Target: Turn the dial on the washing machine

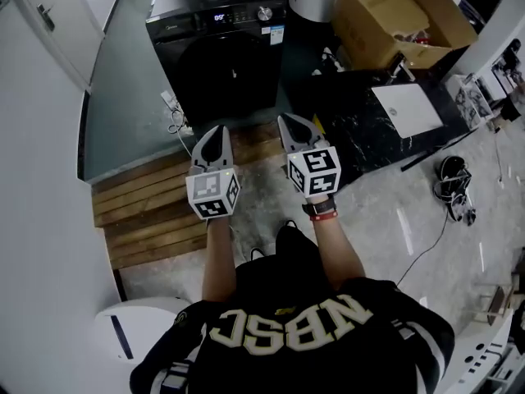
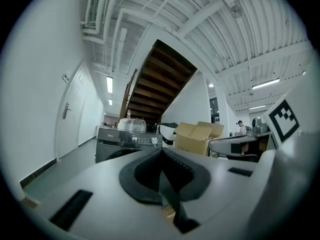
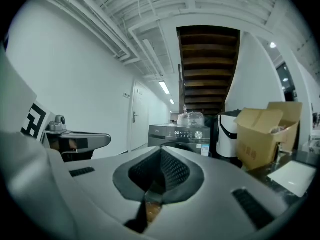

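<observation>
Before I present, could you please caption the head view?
Both shut, the left gripper and right gripper point toward the black washing machine, its dial untouched.

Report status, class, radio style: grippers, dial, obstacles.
Left gripper shut, empty; right gripper shut, empty. Dial on washing machine untouched, some way ahead. Loose cables by machine's front corner.

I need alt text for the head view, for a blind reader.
A person points the left gripper and the right gripper, both shut and empty, at a black washing machine some way ahead. Its silver dial is untouched.
</observation>
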